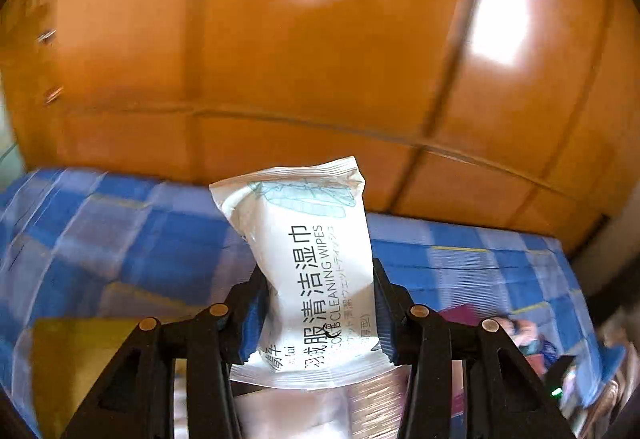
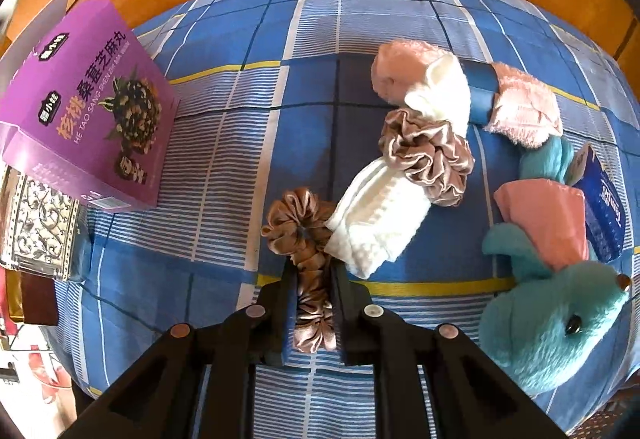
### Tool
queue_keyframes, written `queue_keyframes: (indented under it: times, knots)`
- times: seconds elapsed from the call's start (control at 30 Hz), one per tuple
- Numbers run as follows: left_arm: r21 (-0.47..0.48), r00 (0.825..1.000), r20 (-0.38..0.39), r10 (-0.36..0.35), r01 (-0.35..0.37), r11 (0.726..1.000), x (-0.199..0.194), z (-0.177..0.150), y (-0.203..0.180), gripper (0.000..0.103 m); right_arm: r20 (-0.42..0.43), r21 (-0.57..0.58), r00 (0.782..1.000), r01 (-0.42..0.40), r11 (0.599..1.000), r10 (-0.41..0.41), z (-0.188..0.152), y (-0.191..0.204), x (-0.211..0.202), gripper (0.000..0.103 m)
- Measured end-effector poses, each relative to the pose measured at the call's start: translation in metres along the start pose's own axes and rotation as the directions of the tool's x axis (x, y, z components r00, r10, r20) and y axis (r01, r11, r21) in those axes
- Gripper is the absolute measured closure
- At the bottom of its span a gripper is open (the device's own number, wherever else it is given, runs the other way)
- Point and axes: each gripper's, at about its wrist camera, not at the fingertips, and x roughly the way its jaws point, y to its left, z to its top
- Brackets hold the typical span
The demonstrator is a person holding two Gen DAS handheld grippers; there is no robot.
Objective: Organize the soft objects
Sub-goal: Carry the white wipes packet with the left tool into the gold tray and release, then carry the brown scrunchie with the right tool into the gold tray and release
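Observation:
My left gripper (image 1: 318,279) is shut on a white pack of cleaning wipes (image 1: 308,259) and holds it upright above the blue checked cloth (image 1: 100,239). My right gripper (image 2: 312,271) is shut on a tan satin scrunchie (image 2: 304,239) just above the cloth (image 2: 240,119). Beside it lie a white folded sock (image 2: 384,215), a second tan scrunchie (image 2: 428,159), a pink fluffy roll with a blue band (image 2: 516,99), a pink cloth (image 2: 548,219) and a teal plush toy (image 2: 552,323).
A purple snack box (image 2: 92,111) leans at the cloth's left edge, over a silver patterned box (image 2: 40,227). A blue tissue pack (image 2: 604,207) lies at the right. Orange wooden cabinet doors (image 1: 320,39) stand behind. A yellow box (image 1: 72,355) sits at the lower left.

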Motion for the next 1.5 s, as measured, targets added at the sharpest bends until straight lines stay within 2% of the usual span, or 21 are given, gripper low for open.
queue_keyframes:
  times: [0.13, 0.23, 0.4, 0.53, 0.63, 0.73, 0.8, 0.97, 1.1, 1.27, 1.5]
  knots:
    - [-0.111, 0.996, -0.011, 0.083, -0.084, 0.99, -0.022, -0.034, 0.082, 0.056, 0.017, -0.055, 0.999, 0.043, 0.998, -0.042, -0.003, 0.013, 0.0, 0.089]
    - [-0.203, 0.99, -0.049, 0.134, -0.142, 0.969, -0.037, -0.071, 0.137, 0.056, 0.02, -0.057, 0.999, 0.046, 0.997, -0.045, -0.006, 0.018, 0.0, 0.089]
    - [-0.303, 0.977, -0.132, 0.165, -0.198, 0.932, -0.042, -0.127, 0.192, 0.056, 0.028, -0.065, 0.998, 0.057, 0.996, -0.055, -0.013, 0.028, -0.005, 0.089]
    - [-0.35, 0.968, -0.194, 0.161, -0.222, 0.91, -0.018, -0.155, 0.206, 0.056, 0.034, -0.071, 0.998, 0.063, 0.996, -0.06, -0.015, 0.03, -0.007, 0.089]
    - [-0.345, 0.968, -0.201, 0.148, -0.211, 0.914, -0.009, -0.156, 0.204, 0.055, 0.035, -0.069, 0.998, 0.061, 0.996, -0.059, -0.015, 0.032, -0.006, 0.089]
    - [-0.325, 0.97, -0.18, 0.162, -0.215, 0.921, -0.002, -0.151, 0.197, 0.038, 0.039, -0.067, 0.997, 0.064, 0.996, -0.062, -0.017, 0.035, -0.006, 0.089]
    - [-0.303, 0.967, -0.152, 0.203, -0.241, 0.922, -0.006, -0.147, 0.192, 0.027, 0.044, -0.072, 0.997, 0.071, 0.995, -0.068, -0.02, 0.036, -0.004, 0.089]
    - [-0.251, 0.964, -0.083, 0.252, -0.265, 0.931, -0.031, -0.15, 0.172, 0.021, 0.049, -0.083, 0.996, 0.079, 0.993, -0.075, -0.022, 0.035, -0.002, 0.089]
    - [-0.202, 0.968, -0.048, 0.247, -0.251, 0.947, -0.05, -0.162, 0.15, 0.02, 0.052, -0.079, 0.996, 0.076, 0.994, -0.072, -0.021, 0.035, -0.003, 0.088]
    - [-0.122, 0.969, -0.043, 0.242, -0.246, 0.962, -0.064, -0.177, 0.122, 0.02, 0.05, -0.071, 0.997, 0.063, 0.996, -0.059, -0.019, 0.032, -0.006, 0.088]
    - [-0.058, 0.972, -0.032, 0.232, -0.234, 0.97, -0.076, -0.19, 0.099, 0.019, 0.083, -0.026, 0.997, 0.002, 1.0, 0.0, -0.011, 0.025, -0.028, 0.088]
